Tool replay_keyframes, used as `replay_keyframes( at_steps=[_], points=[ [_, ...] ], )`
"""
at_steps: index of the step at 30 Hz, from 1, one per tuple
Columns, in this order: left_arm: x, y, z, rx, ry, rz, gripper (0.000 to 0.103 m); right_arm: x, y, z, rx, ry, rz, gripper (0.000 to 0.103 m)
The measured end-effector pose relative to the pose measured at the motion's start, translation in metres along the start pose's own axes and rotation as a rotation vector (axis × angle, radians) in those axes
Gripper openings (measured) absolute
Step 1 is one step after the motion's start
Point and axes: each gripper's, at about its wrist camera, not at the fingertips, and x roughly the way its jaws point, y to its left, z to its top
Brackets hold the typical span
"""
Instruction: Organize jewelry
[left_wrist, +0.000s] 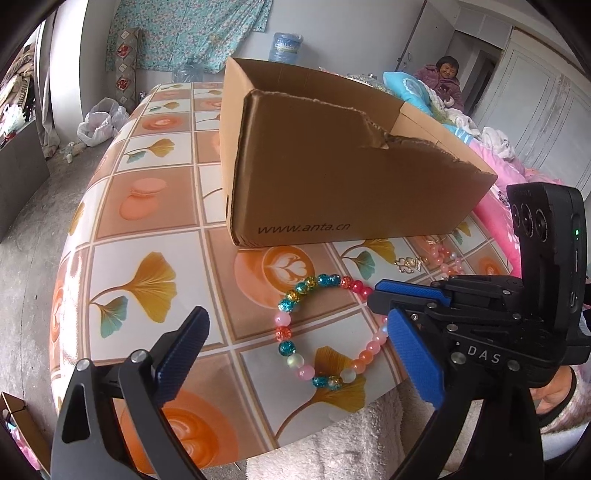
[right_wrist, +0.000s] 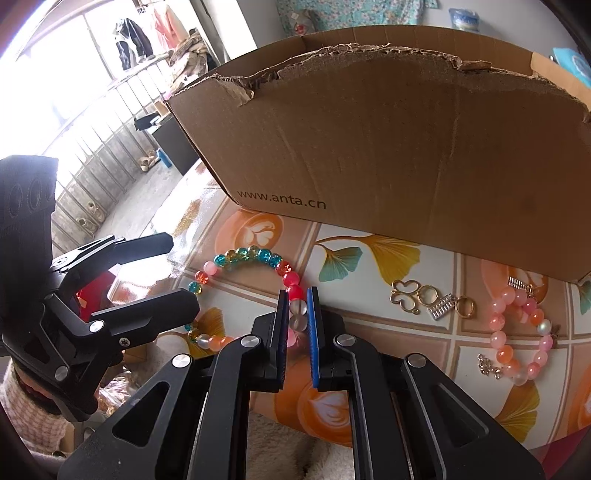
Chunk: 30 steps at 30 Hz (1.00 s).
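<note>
We hold a gripper in each hand over a round tabletop (left_wrist: 155, 206) covered in a tiled cloth of ginkgo leaves and latte cups.

A multicoloured bead bracelet (left_wrist: 295, 291) lies on the tabletop near its front edge, in front of a torn-topped cardboard box (left_wrist: 332, 177) printed with a web address. In the right wrist view the same bracelet (right_wrist: 243, 258) curves from teal and yellow beads round to red and frosted ones.

Our right gripper (right_wrist: 297, 325) has its jaws drawn close together on the red-to-frosted stretch of that bracelet; a frosted bead shows in the narrow gap between the blue pads, so we read it as clamped on the beads. In the left wrist view this gripper (left_wrist: 382, 306) comes in from the right, its tips on the bracelet's right side.

Our left gripper (left_wrist: 295, 354) has its jaws wide apart and nothing between the pads, with the bracelet lying on the tabletop beyond them. In the right wrist view it (right_wrist: 181, 273) sits just left of the bracelet.

Further right on the tabletop lie a pink and orange bead bracelet (right_wrist: 517, 332), a gold clover-shaped charm with rings (right_wrist: 424, 299) and a small silver chain piece (right_wrist: 489, 365), all just in front of the box.
</note>
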Motion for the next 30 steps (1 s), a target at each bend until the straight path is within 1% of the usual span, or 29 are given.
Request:
replay_keyframes(
  at_steps=[4,5,6,8,11,13,18,20,21,23,24,27,28,29,30],
  points=[
    [0.004,-0.005,0.001,0.047,0.000,0.067,0.071,-0.003,0.000,-0.001,-0.007,-0.001,0.001,0.008],
    [0.006,-0.007,0.001,0.062,0.008,0.081,0.066,-0.003,0.000,-0.001,-0.008,-0.001,0.001,0.008],
    [0.009,-0.009,0.001,0.079,0.016,0.103,0.064,-0.003,0.000,-0.002,-0.010,-0.002,0.000,0.008],
    [0.015,-0.013,0.000,0.114,0.037,0.148,0.054,-0.004,0.001,-0.002,-0.013,-0.001,-0.003,0.008],
    [0.021,-0.019,-0.001,0.148,0.063,0.177,0.049,-0.005,0.002,-0.002,-0.010,0.001,-0.004,0.008],
    [0.024,-0.022,-0.003,0.175,0.072,0.197,0.049,-0.004,0.003,-0.003,-0.010,0.001,-0.008,0.008],
    [0.025,-0.023,0.000,0.170,0.086,0.205,0.047,-0.002,0.009,-0.002,-0.032,0.006,-0.027,0.008],
    [0.025,-0.024,0.000,0.169,0.087,0.201,0.040,0.001,0.011,-0.002,-0.038,0.008,-0.032,0.008],
    [0.025,-0.026,0.000,0.172,0.088,0.200,0.039,0.002,0.012,-0.002,-0.042,0.009,-0.036,0.008],
    [0.025,-0.029,0.000,0.178,0.087,0.197,0.032,0.004,0.015,-0.002,-0.049,0.008,-0.046,0.008],
    [0.025,-0.030,0.000,0.182,0.084,0.196,0.030,0.005,0.017,-0.002,-0.054,0.008,-0.053,0.008],
    [0.026,-0.034,-0.001,0.187,0.074,0.195,0.020,0.009,0.023,-0.002,-0.075,0.014,-0.074,0.008],
    [0.026,-0.034,-0.001,0.184,0.069,0.195,0.013,0.009,0.024,-0.001,-0.075,0.017,-0.076,0.008],
    [0.026,-0.034,-0.001,0.176,0.065,0.191,0.010,0.010,0.025,-0.001,-0.076,0.019,-0.078,0.008],
    [0.026,-0.034,0.000,0.166,0.061,0.187,0.010,0.011,0.026,-0.001,-0.077,0.018,-0.080,0.008]
  ],
)
